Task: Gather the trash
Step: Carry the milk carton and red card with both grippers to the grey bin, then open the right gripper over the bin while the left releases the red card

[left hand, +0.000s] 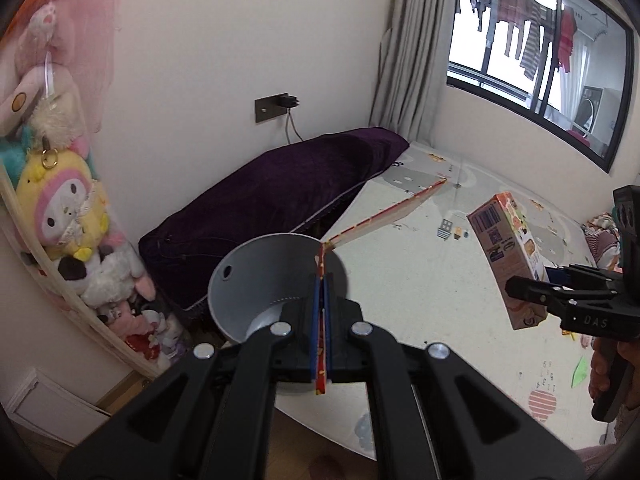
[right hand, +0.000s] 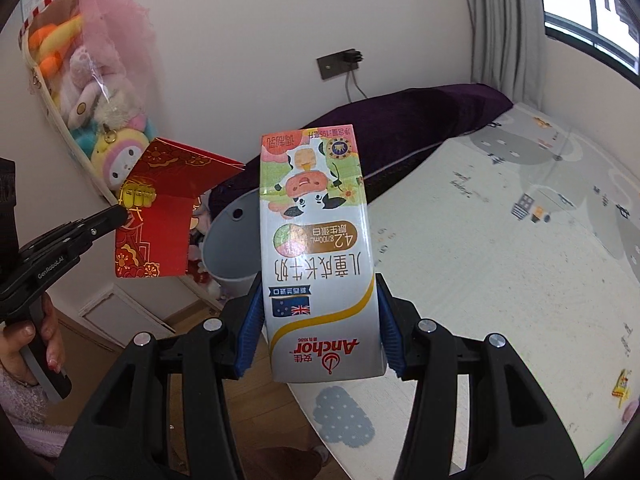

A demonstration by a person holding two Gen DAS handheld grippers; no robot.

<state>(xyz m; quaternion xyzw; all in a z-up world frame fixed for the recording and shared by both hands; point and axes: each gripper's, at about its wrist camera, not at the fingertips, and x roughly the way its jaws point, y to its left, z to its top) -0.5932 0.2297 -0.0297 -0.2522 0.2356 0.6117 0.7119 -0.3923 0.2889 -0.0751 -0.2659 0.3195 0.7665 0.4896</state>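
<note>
Two hand-held grippers carry trash above a grey bin (left hand: 256, 280) standing at the near edge of a patterned play mat (left hand: 440, 280), beside a purple cushion (left hand: 280, 200) along the wall. The left gripper (left hand: 321, 280) points obliquely downward over the bin mouth, its blue pads pressed together on the edge of a red envelope (right hand: 160, 216). The right gripper (right hand: 320, 308), likewise tilted down, stands to the right of the bin, its jaws partly spread and clamped on both sides of an upside-down milk carton (right hand: 316, 240). A hand (right hand: 36, 344) grasps the left handle at lower left.
</note>
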